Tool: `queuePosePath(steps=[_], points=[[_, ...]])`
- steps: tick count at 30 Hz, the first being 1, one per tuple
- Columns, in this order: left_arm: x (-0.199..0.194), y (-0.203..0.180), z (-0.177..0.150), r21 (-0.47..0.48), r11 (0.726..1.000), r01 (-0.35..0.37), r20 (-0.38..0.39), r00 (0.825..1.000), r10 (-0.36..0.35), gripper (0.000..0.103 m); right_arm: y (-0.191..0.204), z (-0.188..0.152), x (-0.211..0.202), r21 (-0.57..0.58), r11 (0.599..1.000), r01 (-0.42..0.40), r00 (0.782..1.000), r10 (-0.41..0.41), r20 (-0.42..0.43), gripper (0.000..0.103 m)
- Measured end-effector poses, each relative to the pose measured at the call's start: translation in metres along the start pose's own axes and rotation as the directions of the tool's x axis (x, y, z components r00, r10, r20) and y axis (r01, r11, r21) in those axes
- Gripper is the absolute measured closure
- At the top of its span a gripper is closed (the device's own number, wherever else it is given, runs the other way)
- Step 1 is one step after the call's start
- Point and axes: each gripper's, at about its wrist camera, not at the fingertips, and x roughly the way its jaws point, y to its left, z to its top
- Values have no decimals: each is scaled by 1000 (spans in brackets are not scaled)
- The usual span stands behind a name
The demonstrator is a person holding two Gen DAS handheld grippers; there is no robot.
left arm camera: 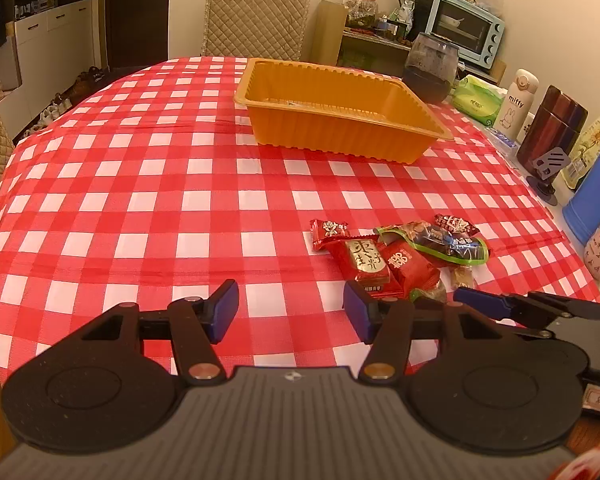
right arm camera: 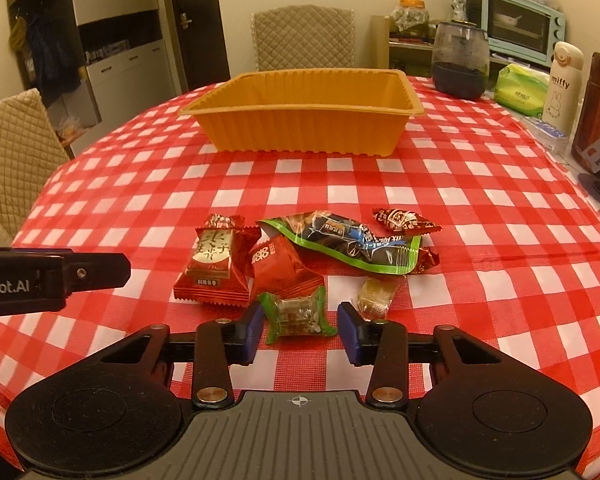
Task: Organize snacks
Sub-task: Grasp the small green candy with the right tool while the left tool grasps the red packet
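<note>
The ribbed orange plastic tray (right arm camera: 304,120) stands toward the far edge of the checked counter (right arm camera: 480,208); my left view looks into it and shows only a faint flat item I cannot identify on its floor, which my right view hides behind the near wall. The snack pile (right arm camera: 300,248), crinkled foil and clear film wrappers, lies nearer the near edge. My right fingers (right arm camera: 299,330) stand wide apart flanking, not gripping, a green-ended clear-wrapped sweet (right arm camera: 298,314), hidden in the left view; my left fingers (left arm camera: 292,312) are equally spread and hold nothing.
</note>
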Motion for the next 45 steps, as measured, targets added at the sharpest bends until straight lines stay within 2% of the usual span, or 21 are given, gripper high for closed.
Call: queuePosePath(steps=[11,17,23,26,32,40,42,43,45], points=[[3,-3,-2,9,1000,7,-14,1000,-7,48,6,-3,5,-44,999,7,1000,-7,-8,77],[7,-6,-1,27,1000,14,-20,1000,-13,48,-2,1,-9,-1,999,38,999,-38,36,78],[18,-19,4,48,998,39,-14,999,-38,48,-20,5,-23,74,991,110,989,-116,87,78],[27,-27,8,51,998,48,-12,999,-48,49,-29,7,-24,111,985,130,986,-140,85,78],[49,-40,18,44,997,59,-15,998,-58,50,-35,6,-25,127,984,126,988,-137,78,78],[69,-50,21,92,995,34,-40,999,-30,64,-38,5,-24,145,982,125,988,-136,70,78],[70,-49,19,103,994,29,-46,999,-25,70,-38,5,-23,149,981,123,989,-134,69,78],[70,-49,18,109,994,25,-48,999,-20,78,-38,6,-23,151,981,123,989,-134,69,78],[69,-48,16,116,993,24,-49,999,-19,79,-37,6,-23,152,981,121,989,-133,68,78]])
